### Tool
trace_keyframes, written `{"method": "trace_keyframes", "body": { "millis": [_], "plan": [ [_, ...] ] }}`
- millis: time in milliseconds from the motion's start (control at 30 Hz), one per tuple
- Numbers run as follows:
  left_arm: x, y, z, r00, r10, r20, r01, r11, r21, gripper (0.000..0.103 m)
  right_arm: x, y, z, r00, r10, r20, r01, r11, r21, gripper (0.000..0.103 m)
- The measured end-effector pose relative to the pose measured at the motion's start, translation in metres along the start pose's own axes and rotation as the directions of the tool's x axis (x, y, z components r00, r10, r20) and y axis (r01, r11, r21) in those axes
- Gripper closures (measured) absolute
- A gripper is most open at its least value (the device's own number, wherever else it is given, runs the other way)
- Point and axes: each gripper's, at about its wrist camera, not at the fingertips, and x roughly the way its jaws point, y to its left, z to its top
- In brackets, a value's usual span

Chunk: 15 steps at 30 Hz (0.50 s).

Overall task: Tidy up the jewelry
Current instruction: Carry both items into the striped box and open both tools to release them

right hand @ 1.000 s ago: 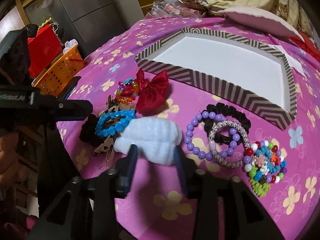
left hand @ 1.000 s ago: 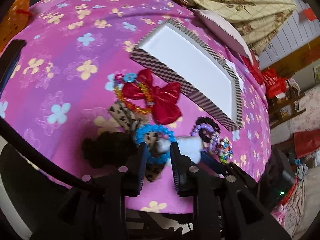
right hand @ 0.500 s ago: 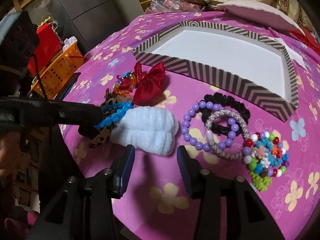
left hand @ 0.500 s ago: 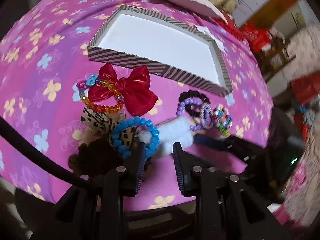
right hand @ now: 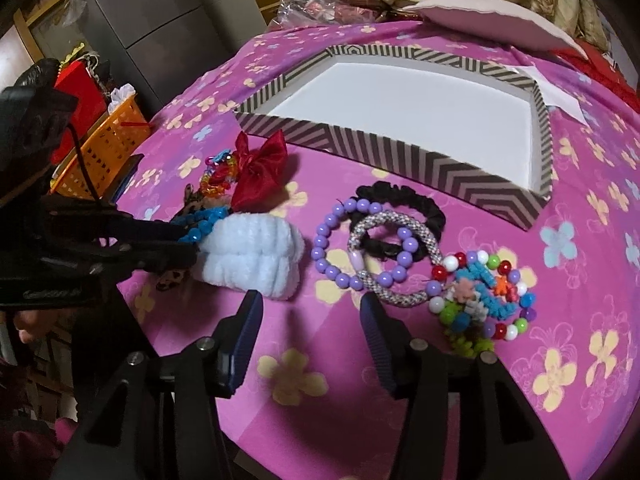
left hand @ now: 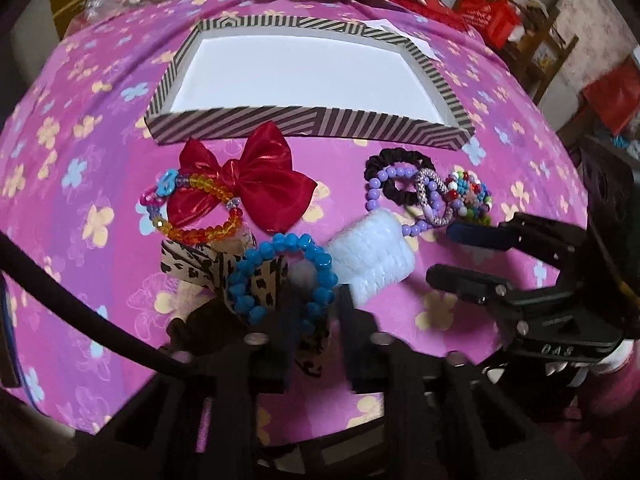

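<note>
Left gripper [left hand: 316, 312] black w/ silver screws, black cable, right gripper [right hand: 310, 316] black frame, ribbed dark-blue pads [right hand: 248, 320], white "DAS" lettering

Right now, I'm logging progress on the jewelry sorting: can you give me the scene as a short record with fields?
Surface: pink floral cloth
Container: striped box, open, nothing inside
Loose items: red bow, blue bead bracelet, white fluffy band, purple bead bracelet, black scrunchie, all outside the box
Left claw: jaws have just been closing, blue bead bracelet between them; grip unclear
Right claw: jaws have just been opening, nothing between them
</note>
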Motion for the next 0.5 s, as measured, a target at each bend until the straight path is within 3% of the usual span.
{"method": "trace_keyframes", "body": {
  "millis": [167, 500],
  "plan": [
    [-0.012, 0.012, -0.003, 0.997, -0.048, 0.055, 0.051, 0.997, -0.058, 0.074, 0.008, 0.013, 0.008, 1.000, 0.020, -0.002, -0.020, 0.999, -0.032, 0.050],
    [-0.046, 0.040, -0.003, 0.986, -0.066, 0.151, 0.095, 0.976, -0.197, 0.074, 0.037, 0.026, 0.020, 0.997, 0.068, -0.030, -0.069, 0.997, -0.039, 0.051]
  ]
}}
